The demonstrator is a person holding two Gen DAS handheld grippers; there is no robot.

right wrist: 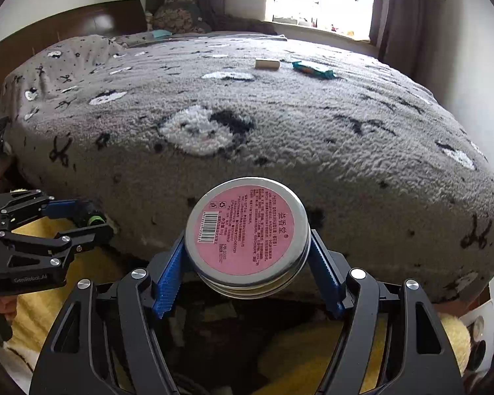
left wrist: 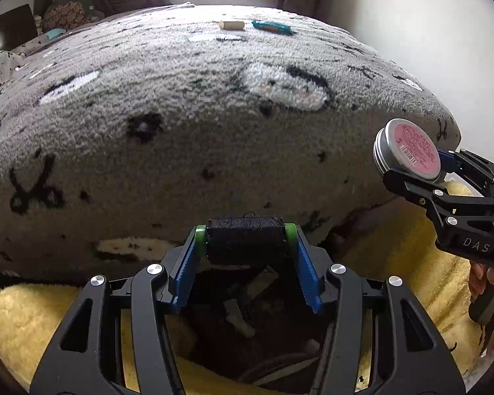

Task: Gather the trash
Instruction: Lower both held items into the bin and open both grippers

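round silver tin (right wrist: 247, 240) with pink label, squeezed in right gripper (right wrist: 247, 247) | black thread spool (left wrist: 246, 240) with green ends, squeezed in left gripper (left wrist: 246, 242) | both held level, near gray bed (right wrist: 313, 138) edge

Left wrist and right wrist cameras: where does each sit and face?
Left wrist: on the left gripper, holding a black spool, facing the bed; right gripper at right.
Right wrist: on the right gripper, holding a round tin, facing the bed; left gripper at left.
Shared: bed, teal wrapper, tin.
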